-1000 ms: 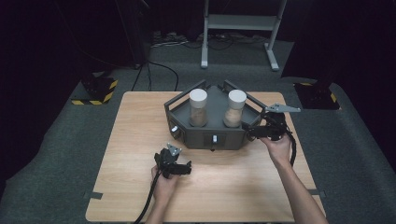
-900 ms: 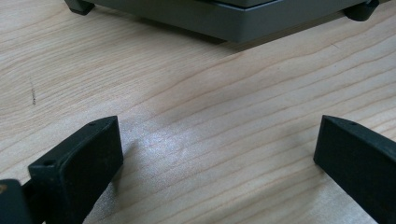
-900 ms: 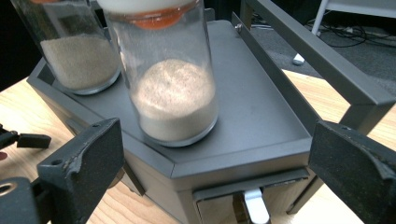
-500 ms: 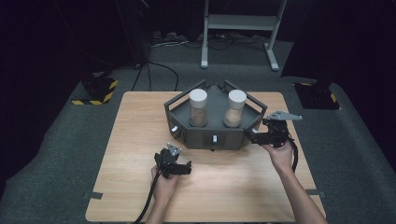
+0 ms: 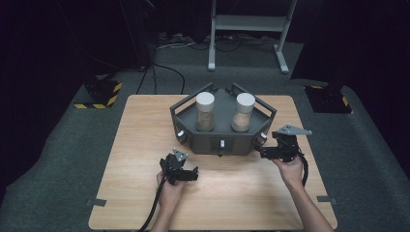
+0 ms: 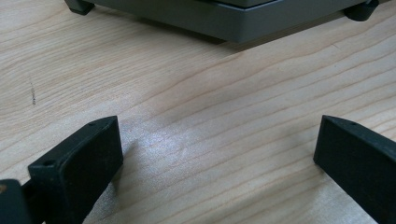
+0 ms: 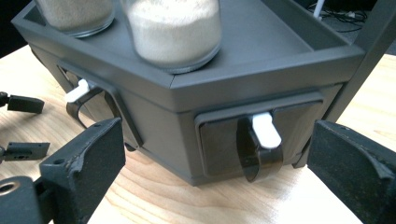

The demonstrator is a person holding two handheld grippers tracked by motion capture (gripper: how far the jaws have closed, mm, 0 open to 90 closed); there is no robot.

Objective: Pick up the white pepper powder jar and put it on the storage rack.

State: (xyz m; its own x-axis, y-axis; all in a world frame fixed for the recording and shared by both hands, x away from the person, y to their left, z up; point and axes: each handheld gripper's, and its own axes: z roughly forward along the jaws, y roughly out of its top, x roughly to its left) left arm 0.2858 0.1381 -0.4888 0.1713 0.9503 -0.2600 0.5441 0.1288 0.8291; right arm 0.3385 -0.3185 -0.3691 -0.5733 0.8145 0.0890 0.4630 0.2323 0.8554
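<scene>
Before the drawer handle (image 7: pixel 259 148), right gripper (image 7: pixel 215 154) jaws wide, touching nothing.

Looked all over and there's no readable text anywhere, honestly. The grey tray (image 5: pixel 222 137) has no label or brand on its panels or drawer fronts (image 7: pixel 259 137), just white tabs. The 2 jars (image 5: pixel 205 112) are blank, white lids and all. Closest thing to a sign is the yellow-black hazard striping on the floor blocks (image 5: pixel 101 94), and that carries no words or numbers.
</scene>
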